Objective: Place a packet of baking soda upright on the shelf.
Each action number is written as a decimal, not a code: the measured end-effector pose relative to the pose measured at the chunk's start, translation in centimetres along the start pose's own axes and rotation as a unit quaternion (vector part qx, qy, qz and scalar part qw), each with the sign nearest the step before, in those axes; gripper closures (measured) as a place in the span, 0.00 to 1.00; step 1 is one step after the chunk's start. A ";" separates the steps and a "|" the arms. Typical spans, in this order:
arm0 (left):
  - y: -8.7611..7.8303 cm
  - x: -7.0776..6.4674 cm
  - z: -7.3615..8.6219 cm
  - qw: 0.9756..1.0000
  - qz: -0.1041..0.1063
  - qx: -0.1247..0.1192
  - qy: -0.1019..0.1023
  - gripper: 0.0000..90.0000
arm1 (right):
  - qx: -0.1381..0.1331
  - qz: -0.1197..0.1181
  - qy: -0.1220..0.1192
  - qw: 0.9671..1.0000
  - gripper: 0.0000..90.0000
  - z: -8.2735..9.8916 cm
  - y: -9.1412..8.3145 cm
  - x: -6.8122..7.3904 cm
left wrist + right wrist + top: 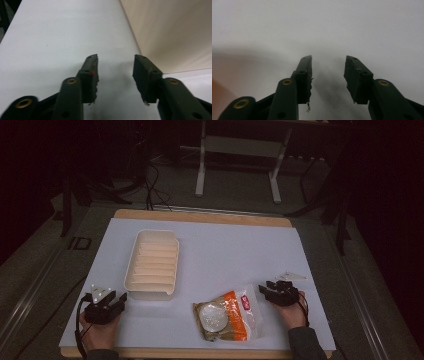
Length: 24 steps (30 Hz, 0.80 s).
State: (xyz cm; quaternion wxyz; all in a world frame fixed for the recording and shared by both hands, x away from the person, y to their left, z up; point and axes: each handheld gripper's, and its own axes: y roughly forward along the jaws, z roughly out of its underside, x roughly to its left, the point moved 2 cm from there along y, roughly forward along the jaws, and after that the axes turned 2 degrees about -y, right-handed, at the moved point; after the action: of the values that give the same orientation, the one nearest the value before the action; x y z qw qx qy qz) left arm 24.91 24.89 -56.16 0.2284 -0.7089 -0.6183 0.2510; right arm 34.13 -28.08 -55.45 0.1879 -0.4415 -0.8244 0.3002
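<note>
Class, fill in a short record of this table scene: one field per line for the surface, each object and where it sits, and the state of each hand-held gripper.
surface: white sheet over a wooden table
tray: white ribbed tray, left of centre, nothing in it
packet: clear and orange food packet, near front edge, lying flat
left hand-held gripper: open, holding nothing, just beside the tray's near corner
right hand-held gripper: open, holding nothing, just right of the packet
contact: cannot tell whether either gripper touches an object
</note>
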 end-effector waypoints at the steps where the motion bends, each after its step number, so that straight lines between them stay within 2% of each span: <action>1: 0.0 0.0 0.0 1.000 0.000 0.000 0.000 0.66 | 0.000 0.000 0.000 1.000 0.65 0.0 0.0 0.0; 2: 0.0 0.0 0.0 1.000 0.011 -0.003 0.005 0.67 | 0.003 -0.006 0.001 1.000 0.65 0.1 -0.1 0.0; 5: 0.0 0.0 0.0 1.000 0.016 -0.003 0.008 0.69 | 0.004 -0.006 0.001 1.000 0.66 0.1 -0.1 0.0; 6: 0.1 0.0 0.0 0.999 0.028 0.002 0.015 0.69 | 0.004 -0.009 0.001 1.000 0.66 0.1 -0.2 0.1; 9: 0.1 -0.1 0.0 0.999 0.036 0.000 0.019 0.71 | 0.002 -0.016 0.004 1.000 0.67 -0.1 -0.6 0.1; 17: 0.0 -0.1 0.1 0.999 0.037 -0.003 0.026 0.69 | -0.008 -0.033 0.002 0.999 0.66 -0.4 -1.6 0.2; 24: 0.0 -0.2 0.1 0.999 0.035 -0.004 0.029 0.69 | -0.010 -0.055 0.013 0.998 0.66 0.0 -2.4 0.2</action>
State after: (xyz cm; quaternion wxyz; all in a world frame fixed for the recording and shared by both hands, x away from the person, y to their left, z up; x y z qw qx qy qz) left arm 24.83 24.66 -56.25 0.2349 -0.7380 -0.5870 0.2357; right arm 32.54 -28.91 -53.85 0.2101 -0.4014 -0.8479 0.2753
